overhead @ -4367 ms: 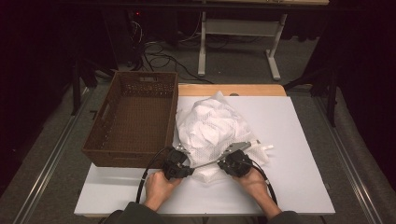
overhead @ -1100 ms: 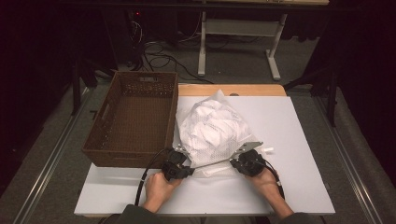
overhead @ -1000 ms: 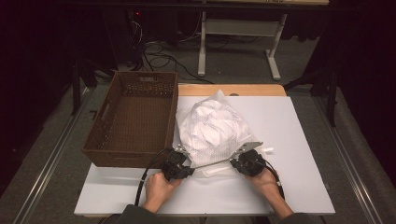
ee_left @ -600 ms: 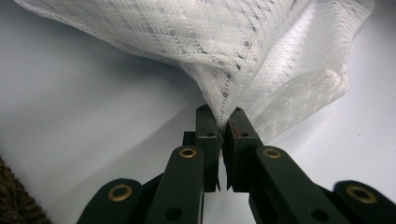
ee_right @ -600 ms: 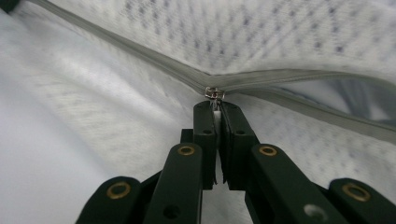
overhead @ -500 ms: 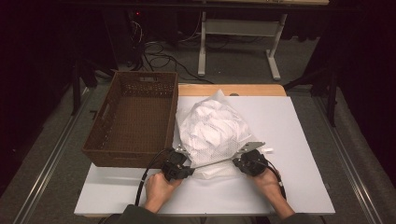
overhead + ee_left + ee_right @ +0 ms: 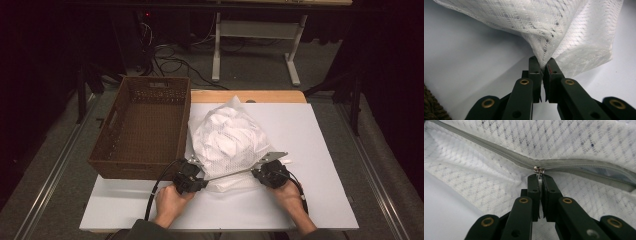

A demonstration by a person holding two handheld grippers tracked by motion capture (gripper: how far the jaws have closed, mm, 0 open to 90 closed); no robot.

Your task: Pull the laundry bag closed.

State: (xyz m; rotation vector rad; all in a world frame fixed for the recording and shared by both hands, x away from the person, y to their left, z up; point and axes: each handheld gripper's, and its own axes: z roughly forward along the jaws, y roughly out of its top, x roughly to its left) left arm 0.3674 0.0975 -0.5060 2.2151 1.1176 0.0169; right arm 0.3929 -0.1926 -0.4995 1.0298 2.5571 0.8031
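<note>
A white mesh bag [image 7: 227,137] stuffed with white cloth lies on the white table top [image 7: 310,200]. My left gripper [image 7: 201,181] is at the bag's near left corner, shut on a pinch of mesh [image 7: 564,30]; its jaws [image 7: 543,61] are together on the fabric. At the near right, my right gripper [image 7: 256,173] is shut on the metal zipper pull [image 7: 538,170]. The grey zipper [image 7: 574,166] looks joined on one side of the slider and parted on the other. The bag's near edge runs taut between the two grippers.
A brown woven basket [image 7: 135,167] stands empty to the left of the bag, close to my left gripper. Bare white table top lies to the right and in front of the hands. Desk legs and cables stand on the floor beyond the table.
Since the oldest frame my right gripper has shifted to the right and the bag's near edge has drawn straight. Over the last second neither hand has moved.
</note>
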